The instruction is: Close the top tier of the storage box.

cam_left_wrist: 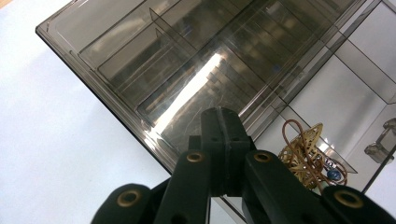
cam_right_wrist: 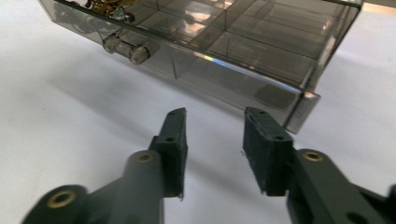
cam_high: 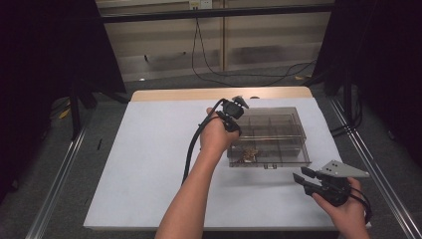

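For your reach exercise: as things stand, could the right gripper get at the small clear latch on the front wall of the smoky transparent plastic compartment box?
Probably yes. The right gripper stands open above bare white table, apart from the smoky transparent plastic compartment box. Nothing lies between its jaws and the small clear latch; it would only need to swing toward it.

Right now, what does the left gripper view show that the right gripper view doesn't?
Left gripper view: its own jaws pressed together over the raised lid of the clear box, with a tangle of gold wire in a corner compartment, seen from above.

Right gripper view: the right gripper with a gap between its jaws and nothing in it, low over the white table cover; the box's front wall and its clear latch.

Both: the clear divided box, the gold tangle, the white cover.
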Action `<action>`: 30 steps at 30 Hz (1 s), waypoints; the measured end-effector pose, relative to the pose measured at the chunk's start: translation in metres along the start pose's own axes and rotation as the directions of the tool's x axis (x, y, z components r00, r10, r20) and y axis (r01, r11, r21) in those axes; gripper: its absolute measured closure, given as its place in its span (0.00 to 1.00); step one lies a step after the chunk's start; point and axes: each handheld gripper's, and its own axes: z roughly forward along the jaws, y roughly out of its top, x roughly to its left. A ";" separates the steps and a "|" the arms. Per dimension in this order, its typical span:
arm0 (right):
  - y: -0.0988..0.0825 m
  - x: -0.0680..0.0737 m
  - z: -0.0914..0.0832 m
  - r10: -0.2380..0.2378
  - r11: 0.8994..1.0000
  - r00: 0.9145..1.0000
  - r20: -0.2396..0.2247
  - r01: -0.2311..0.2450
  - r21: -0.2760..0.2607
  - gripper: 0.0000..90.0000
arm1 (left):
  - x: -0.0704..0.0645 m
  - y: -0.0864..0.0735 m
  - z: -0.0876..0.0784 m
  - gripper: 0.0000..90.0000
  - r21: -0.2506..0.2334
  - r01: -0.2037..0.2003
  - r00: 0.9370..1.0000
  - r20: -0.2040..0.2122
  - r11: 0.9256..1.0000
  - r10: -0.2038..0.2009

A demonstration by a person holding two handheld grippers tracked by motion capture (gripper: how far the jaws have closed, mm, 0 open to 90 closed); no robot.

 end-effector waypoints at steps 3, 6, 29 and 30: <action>0.002 0.001 0.003 -0.012 1.000 1.000 -0.002 0.012 -0.002 0.78 | -0.001 0.000 0.000 1.00 -0.002 -0.002 1.000 -0.003 1.000 0.002; 0.004 0.003 0.006 -0.010 1.000 1.000 0.004 0.010 -0.003 0.83 | -0.001 0.000 0.000 1.00 0.001 -0.002 1.000 -0.008 1.000 0.002; 0.023 0.020 0.028 -0.050 0.998 0.997 -0.063 0.049 -0.027 1.00 | -0.002 -0.001 0.001 1.00 -0.009 0.014 1.000 -0.015 1.000 -0.014; 0.024 0.021 0.029 -0.051 0.998 0.996 -0.066 0.050 -0.025 1.00 | -0.002 -0.001 0.001 1.00 -0.012 0.016 1.000 -0.014 1.000 -0.016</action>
